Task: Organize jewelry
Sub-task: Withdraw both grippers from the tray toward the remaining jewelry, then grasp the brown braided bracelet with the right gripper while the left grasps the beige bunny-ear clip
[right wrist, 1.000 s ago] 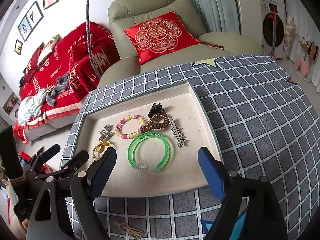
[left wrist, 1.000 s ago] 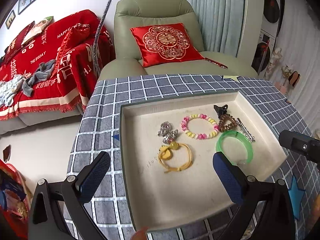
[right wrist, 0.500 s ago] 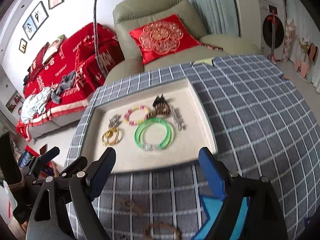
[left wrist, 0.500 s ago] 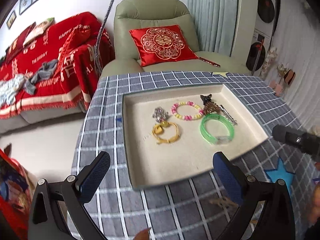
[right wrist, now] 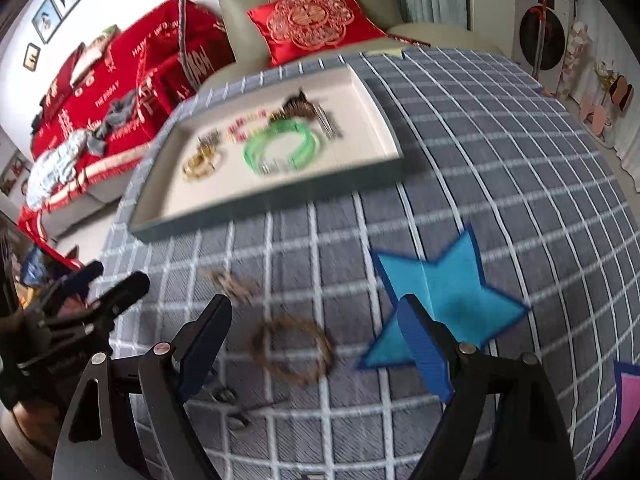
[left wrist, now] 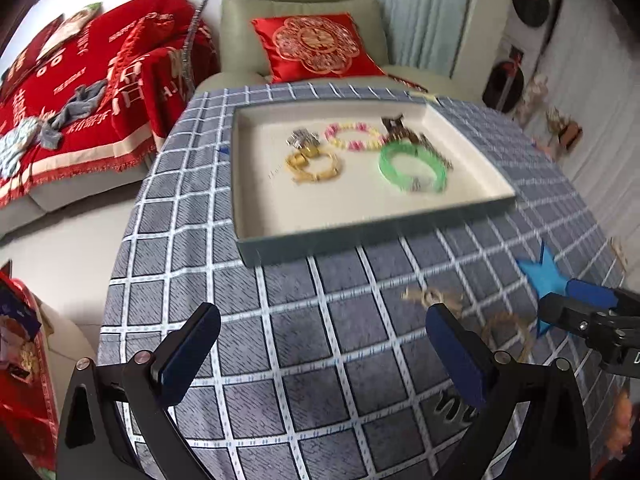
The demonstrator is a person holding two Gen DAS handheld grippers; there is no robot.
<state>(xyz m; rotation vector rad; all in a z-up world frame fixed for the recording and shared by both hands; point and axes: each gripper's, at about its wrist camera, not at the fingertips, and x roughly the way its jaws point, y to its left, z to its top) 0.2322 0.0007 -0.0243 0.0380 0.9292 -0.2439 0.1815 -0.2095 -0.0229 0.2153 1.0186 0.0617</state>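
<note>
left gripper point(left wrist: 322, 356): jaws spread wide, nothing between the blue pads, hanging over bare checked cloth on the near side of the tray.
right gripper point(right wrist: 316, 346): jaws also wide apart, gripping nothing; the pads stand either side of a loop on the cloth without touching it.
brown ring bracelet point(right wrist: 292, 354): lies flat on the tablecloth between the right gripper's two fingers, blurred; in the left wrist view it shows just right of the left gripper's right finger point(left wrist: 460, 354).
tan trinket point(right wrist: 232, 284): small pale piece on the cloth, just beyond the brown ring bracelet, between it and the tray; too blurred to tell what it is.
dark clip point(right wrist: 228, 400): small dark thing on the cloth close under the right gripper's left finger; details unclear.
tray point(left wrist: 360, 228): shallow, cream inside, grey-green wall, set on the far part of the table, well apart from both grippers.
tray contents: green bangle point(left wrist: 412, 166) toward the right; pink and yellow bead bracelet point(left wrist: 354, 138) behind it; yellow cord band point(left wrist: 314, 164) to the left; silver charm point(left wrist: 300, 138) just behind the band; dark coiled hair tie point(left wrist: 400, 130) and a metal clip at the far right.
tablecloth point(left wrist: 320, 320): grey with white check, a blue star patch point(right wrist: 440, 296) just beside the right gripper's right finger.
</note>
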